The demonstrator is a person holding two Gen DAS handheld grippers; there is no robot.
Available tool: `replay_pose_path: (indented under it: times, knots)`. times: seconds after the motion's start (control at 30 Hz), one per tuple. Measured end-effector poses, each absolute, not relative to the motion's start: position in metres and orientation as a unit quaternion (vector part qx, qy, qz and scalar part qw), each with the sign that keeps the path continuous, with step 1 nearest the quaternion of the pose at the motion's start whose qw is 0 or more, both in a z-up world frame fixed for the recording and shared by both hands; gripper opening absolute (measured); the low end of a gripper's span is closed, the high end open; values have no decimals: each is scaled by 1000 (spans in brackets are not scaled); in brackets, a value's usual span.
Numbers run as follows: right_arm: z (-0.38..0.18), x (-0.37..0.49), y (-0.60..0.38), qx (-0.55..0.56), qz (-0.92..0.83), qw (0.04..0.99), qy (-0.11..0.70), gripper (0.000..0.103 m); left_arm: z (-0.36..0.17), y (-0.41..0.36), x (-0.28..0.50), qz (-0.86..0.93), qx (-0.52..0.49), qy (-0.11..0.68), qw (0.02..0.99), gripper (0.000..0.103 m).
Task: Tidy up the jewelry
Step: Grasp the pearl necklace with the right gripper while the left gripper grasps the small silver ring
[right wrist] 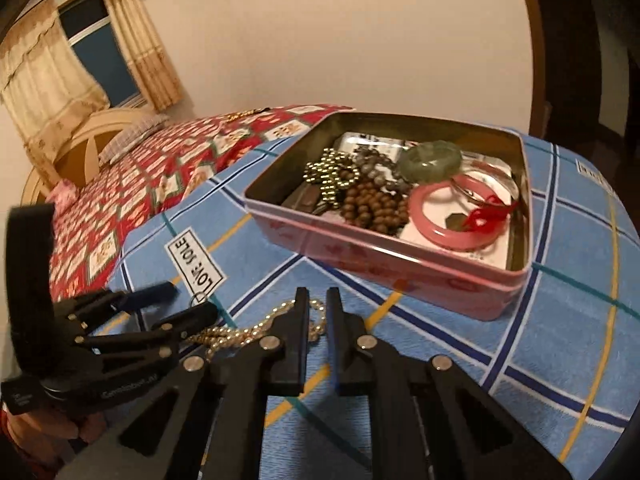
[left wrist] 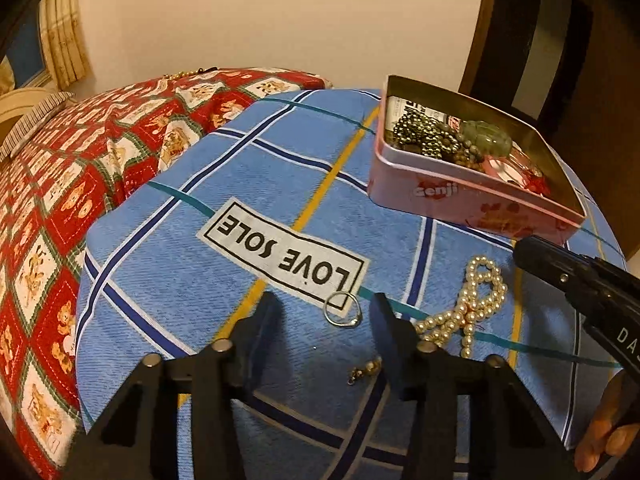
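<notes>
Silver ring (left wrist: 343, 309) lies on the blue plaid cloth (left wrist: 224, 184), between the half-open, empty left gripper's (left wrist: 326, 318) fingers. Right gripper (right wrist: 317, 300), nearly shut, pinches the pearl necklace (right wrist: 248, 330) before the pink tin (right wrist: 384, 256).

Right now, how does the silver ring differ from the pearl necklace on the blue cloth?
The silver ring is one small plain band; the pearl necklace is a long heaped strand of cream beads. The ring lies between the left gripper fingers; the necklace lies beside them. Both rest outside the pink tin.
</notes>
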State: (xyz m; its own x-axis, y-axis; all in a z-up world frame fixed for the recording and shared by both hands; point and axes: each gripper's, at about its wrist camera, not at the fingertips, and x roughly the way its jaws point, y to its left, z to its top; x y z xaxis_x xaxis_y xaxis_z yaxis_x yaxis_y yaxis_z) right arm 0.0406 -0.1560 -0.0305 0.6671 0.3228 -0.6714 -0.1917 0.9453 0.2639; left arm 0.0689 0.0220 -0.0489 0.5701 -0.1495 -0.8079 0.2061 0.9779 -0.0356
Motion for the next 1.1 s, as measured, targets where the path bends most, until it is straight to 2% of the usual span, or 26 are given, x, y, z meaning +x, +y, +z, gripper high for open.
replay_pose_path:
  times: [0.07,0.13,0.17,0.23,0.27,0.3,0.63,0.77,0.87,0.9,0.97,1.0,1.03,1.1]
  knots:
    - [-31,41,-161,99,141,907,383,17,-49,20,68,-98,44,452,886,41]
    - [-31,41,-165,107,138,907,383,20,-49,18,67,-115,48,449,885,22]
    - [-30,40,-165,109,137,907,382,25,-49,17,67,-118,50,448,885,21]
    - [-29,38,-167,114,134,909,378,42,-48,18,66,-122,49,447,885,20]
    - [-28,37,-168,114,132,911,375,54,-48,19,66,-125,45,447,885,20]
    - [-27,37,-168,113,129,913,371,58,-47,21,65,-129,40,446,885,20]
    - [-36,43,-163,105,132,904,392,60,-12,36,35,-118,6,332,936,20]
    - [-44,50,-145,94,165,889,418,71,-8,43,33,-106,-13,320,942,20]
    - [-45,55,-123,51,167,890,421,89,-9,46,35,-104,-21,323,940,20]
    - [-46,56,-115,33,166,890,424,91,-10,46,35,-103,-22,324,940,20]
    - [-47,57,-101,-6,158,889,430,87,-10,46,35,-104,-23,325,940,20]
    - [-48,57,-95,-25,155,889,430,74,-9,46,35,-104,-23,325,940,20]
    - [-47,54,-91,-40,158,890,426,65,-10,46,34,-104,-22,325,940,20]
    - [-47,50,-89,-43,177,887,424,36,-10,45,32,-104,-21,324,940,20]
